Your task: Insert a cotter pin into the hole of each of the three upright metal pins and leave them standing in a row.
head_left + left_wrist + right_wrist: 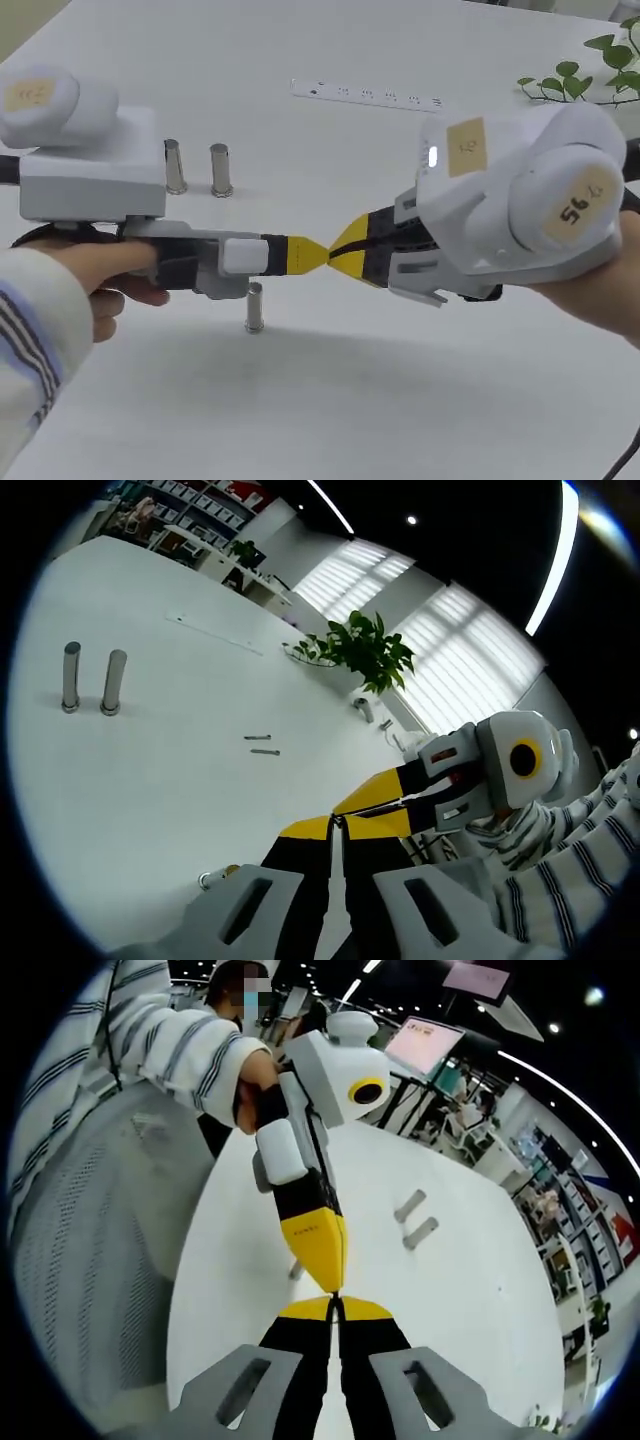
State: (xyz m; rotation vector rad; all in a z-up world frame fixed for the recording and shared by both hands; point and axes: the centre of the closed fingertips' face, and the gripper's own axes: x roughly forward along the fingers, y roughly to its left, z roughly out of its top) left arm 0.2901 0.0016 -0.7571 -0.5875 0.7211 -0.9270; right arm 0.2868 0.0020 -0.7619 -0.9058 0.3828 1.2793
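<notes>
Three metal pins [221,170]: upright on the tabletop [400,400]; two at 10 o'clock from our tongs, one at 8 o'clock.
Cotter pins [260,745]: two lying loose.
Left tongs [320,255]: closed.
Right tongs [338,257]: closed, tips touching the left's.

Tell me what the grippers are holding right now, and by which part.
Cannot be told. The left gripper and right gripper meet tip to tip, jaws closed; anything pinched between them is too small to see.
</notes>
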